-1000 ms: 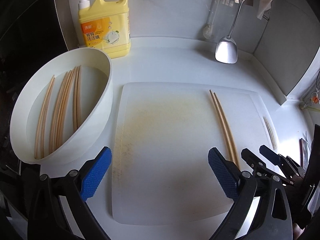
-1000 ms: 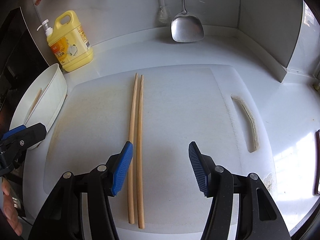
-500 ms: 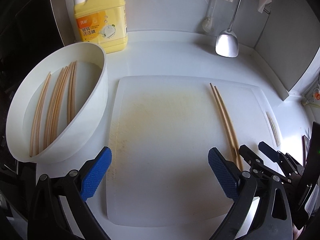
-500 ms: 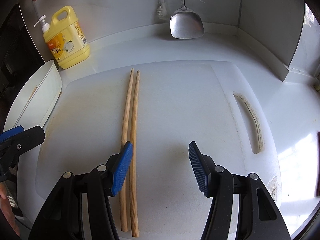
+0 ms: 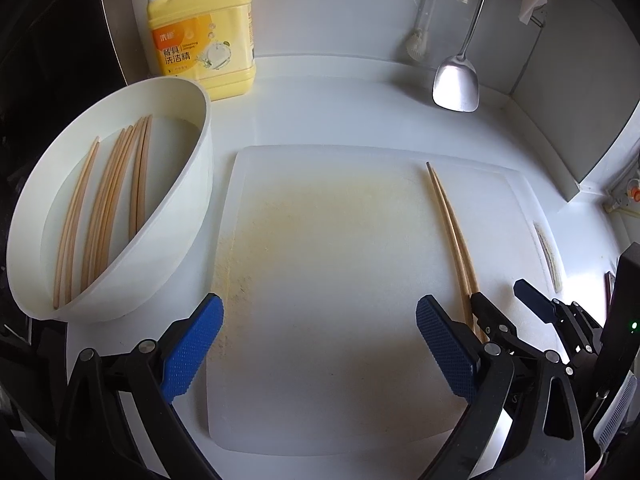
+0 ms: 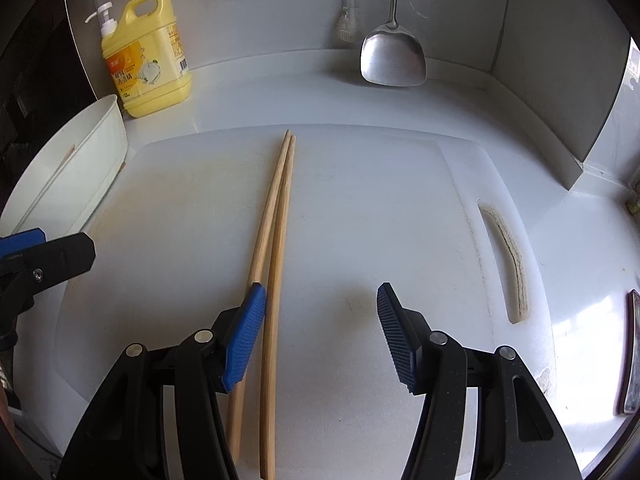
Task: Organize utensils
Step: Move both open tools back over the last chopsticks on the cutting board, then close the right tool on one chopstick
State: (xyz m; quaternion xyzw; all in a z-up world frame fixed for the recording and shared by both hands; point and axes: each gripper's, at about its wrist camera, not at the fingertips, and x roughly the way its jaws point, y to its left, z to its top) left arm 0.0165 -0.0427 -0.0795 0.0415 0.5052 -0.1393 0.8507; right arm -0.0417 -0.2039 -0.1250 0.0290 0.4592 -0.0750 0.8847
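Chopsticks point(image 6: 276, 264) by parted right gripper point(image 6: 322, 334) (left gripper point(image 5: 318, 346) parted); detergent bottle point(image 5: 202, 36) label seemingly "洗洁精"

Right gripper point(image 6: 321, 334) over a white plastic cutting board point(image 6: 360, 208), blue ribbed pads parted with nothing pinched. Two long wooden chopsticks point(image 6: 276, 240) side by side on the board — one passing under the left pad, one just inside it. Behind: yellow detergent jug with pump point(image 6: 146, 56), steel spatula hanging point(image 6: 393, 54). At left — white round basin point(image 6: 76, 164), tip of the left gripper point(image 6: 44, 258).
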